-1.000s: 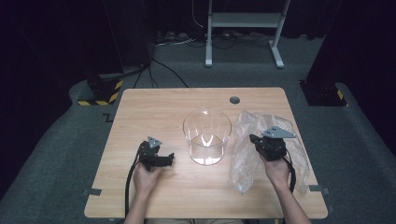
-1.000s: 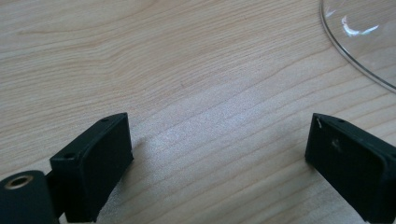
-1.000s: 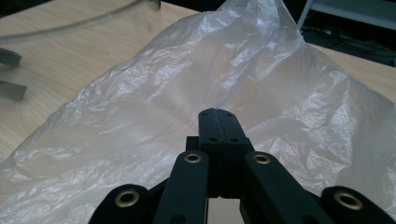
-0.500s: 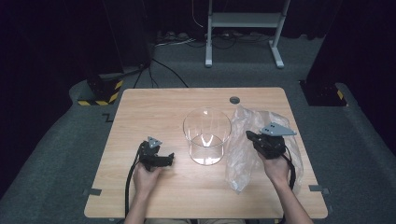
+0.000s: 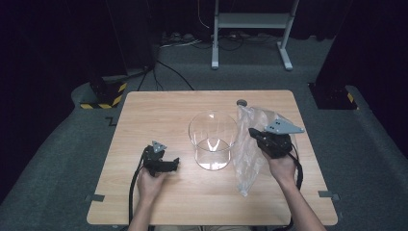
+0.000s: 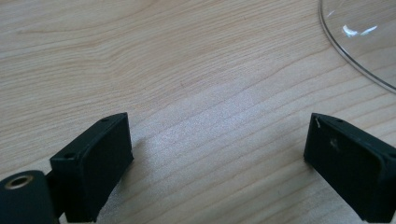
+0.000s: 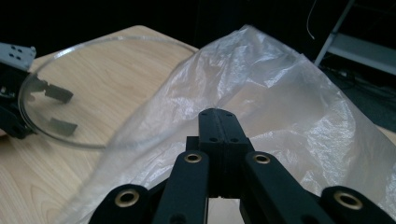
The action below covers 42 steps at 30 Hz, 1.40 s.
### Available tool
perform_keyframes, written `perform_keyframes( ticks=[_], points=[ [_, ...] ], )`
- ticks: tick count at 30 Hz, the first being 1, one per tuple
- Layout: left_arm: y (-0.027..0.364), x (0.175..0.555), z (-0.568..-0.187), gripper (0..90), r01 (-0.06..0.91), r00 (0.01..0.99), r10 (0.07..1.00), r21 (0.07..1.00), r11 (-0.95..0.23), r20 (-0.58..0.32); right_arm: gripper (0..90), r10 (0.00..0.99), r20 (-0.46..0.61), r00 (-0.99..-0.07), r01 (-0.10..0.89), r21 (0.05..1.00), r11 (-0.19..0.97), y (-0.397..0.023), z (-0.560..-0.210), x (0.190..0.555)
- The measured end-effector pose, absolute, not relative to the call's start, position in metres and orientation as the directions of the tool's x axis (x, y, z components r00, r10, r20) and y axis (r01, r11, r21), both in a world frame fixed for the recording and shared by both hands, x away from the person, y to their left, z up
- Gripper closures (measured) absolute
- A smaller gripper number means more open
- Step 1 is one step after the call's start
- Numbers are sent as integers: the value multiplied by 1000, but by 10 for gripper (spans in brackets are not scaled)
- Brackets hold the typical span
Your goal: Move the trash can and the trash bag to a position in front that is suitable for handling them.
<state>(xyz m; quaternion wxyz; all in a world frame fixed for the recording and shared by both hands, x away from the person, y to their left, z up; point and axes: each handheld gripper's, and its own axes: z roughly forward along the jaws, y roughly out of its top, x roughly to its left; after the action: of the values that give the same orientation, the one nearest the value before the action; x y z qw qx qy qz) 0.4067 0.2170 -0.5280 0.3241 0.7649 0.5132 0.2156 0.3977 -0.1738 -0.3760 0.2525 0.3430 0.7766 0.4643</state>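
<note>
**Right gripper pinches clear plastic bag beside glass bowl**

On the wooden table a tall clear glass bowl stands upright near the middle. Just to its right, a thin transparent plastic bag is lifted off the tabletop, its lower end hanging down to the wood and its upper part rising behind the right gripper. From the right gripper view, the jaws are pressed together on a fold of the bag, with the crinkled film billowing up beyond them and the bowl's rim off to the side. The left gripper sits low over bare table, left of the bowl and apart from it. Its own view shows the jaws spread wide, nothing between them but wood grain, and the bowl's base edge curving through the upper corner.
</note>
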Motion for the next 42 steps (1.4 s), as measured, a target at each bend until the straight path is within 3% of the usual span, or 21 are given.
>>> perform_keyframes(
  ticks=[20,31,35,42],
  points=[
    [215,406,-528,73,650,362,932,717,-253,1,900,674,-89,-733,250,886,390,-127,-374,404],
    [215,405,-526,105,662,337,941,713,-232,-7,900,619,-40,-784,274,873,403,-100,-386,413],
    [221,407,-522,187,667,359,927,724,-176,-105,900,593,-34,-804,271,868,416,-92,-388,413],
    [230,403,-504,215,606,384,913,783,-136,-139,900,551,-19,-834,267,860,434,-81,-388,411]
  ],
)
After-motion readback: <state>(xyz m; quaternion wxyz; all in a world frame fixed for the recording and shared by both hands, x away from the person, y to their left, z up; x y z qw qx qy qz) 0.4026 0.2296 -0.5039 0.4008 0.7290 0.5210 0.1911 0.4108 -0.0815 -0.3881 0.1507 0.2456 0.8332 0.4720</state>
